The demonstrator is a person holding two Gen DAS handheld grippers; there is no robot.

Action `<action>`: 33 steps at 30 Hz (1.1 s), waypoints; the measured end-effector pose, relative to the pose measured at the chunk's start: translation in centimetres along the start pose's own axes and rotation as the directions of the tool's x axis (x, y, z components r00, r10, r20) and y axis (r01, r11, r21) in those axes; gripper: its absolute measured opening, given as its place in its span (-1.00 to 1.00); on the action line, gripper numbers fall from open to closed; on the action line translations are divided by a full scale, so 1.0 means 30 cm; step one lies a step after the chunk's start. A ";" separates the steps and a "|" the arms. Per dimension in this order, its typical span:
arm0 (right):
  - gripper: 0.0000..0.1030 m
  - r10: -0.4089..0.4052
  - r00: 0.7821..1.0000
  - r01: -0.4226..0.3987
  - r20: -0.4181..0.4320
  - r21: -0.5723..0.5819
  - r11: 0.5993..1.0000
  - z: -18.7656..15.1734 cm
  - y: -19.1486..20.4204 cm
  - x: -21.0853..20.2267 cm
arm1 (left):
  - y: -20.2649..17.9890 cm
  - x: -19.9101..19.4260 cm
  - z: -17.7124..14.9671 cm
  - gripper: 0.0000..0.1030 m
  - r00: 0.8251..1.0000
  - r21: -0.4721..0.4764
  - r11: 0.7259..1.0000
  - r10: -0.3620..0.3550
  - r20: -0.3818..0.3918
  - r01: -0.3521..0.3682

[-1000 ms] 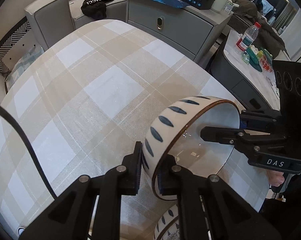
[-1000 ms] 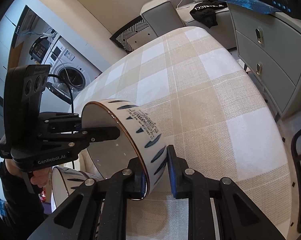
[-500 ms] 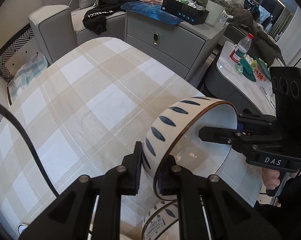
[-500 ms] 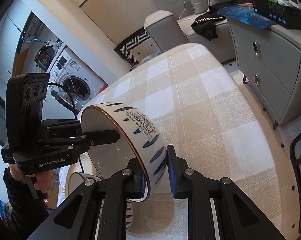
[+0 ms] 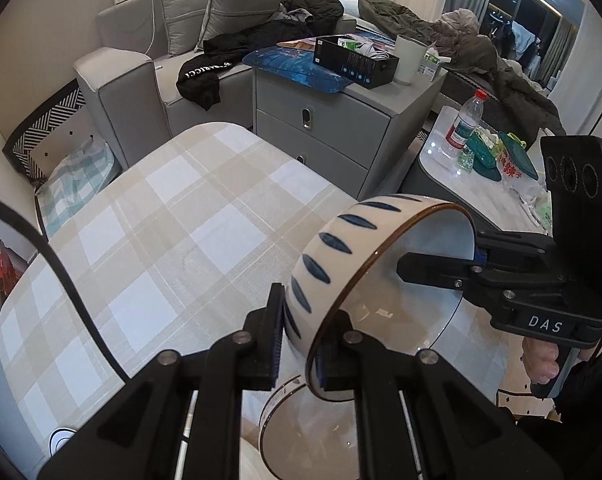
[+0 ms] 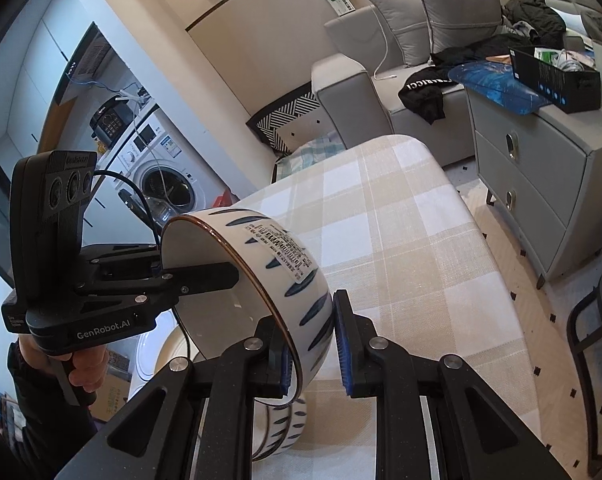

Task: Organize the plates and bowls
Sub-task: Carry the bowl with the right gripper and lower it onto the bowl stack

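The worktop (image 5: pixel 173 240), covered in a beige and white check cloth, fills the middle of both views; its far end is bare, and the task's things sit at its near edge, below the tools; beyond the far corner stand a grey sofa (image 5: pixel 141 80) and a grey drawer unit (image 5: pixel 341 120), which play no part. A white bowl (image 5: pixel 365 264) with blue leaf marks and a brown rim is in the air above the near edge, tipped on its side so its mouth faces the person's right; a printed label shows on its outer wall in the right wrist view. A second bowl (image 5: pixel 301 424) of the same pattern rests below it, mouth up, seemingly on a pale plate, though little of that shows. The left hand-held gripper (image 5: pixel 297 344) is closed tight on the lifted bowl's wall, one pad outside and one inside the rim; the right hand-held gripper (image 6: pixel 313 344) pinches the opposite wall the same way, nearly closed.

The step in hand looks like carrying this bowl, lifted clear by both tools, to where it belongs. The next move likely calls for levelling the bowl mouth up, centring it over the lower bowl or a free patch, lowering both sides evenly, then freeing both grips together so it does not tip.
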State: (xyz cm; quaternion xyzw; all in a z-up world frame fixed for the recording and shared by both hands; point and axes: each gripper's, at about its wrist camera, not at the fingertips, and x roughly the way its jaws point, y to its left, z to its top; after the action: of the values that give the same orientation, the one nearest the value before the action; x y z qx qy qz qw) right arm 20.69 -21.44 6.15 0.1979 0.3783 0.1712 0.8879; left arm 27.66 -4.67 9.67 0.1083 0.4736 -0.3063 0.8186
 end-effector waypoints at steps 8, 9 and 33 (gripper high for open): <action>-0.65 0.050 0.998 -0.051 -0.037 -0.034 0.998 -0.047 0.109 -0.017 | 0.000 -0.109 -0.102 -0.81 0.999 -0.046 0.998 0.049 0.020 -0.048; -0.65 0.057 0.997 -0.059 -0.048 -0.039 0.998 -0.060 0.125 -0.017 | -0.001 -0.120 -0.120 -0.81 0.998 -0.050 0.997 0.055 0.019 -0.054; -0.51 0.020 0.972 -0.056 -0.236 -0.149 0.987 -0.204 0.186 0.115 | 0.070 -0.040 -0.383 -0.81 0.999 -0.188 0.982 0.018 -0.040 -0.025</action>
State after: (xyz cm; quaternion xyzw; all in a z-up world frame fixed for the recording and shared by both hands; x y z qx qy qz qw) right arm 17.58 -13.70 2.87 0.1142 0.4618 0.2389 0.8465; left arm 20.34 2.82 4.39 0.0414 0.5148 -0.2493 0.8192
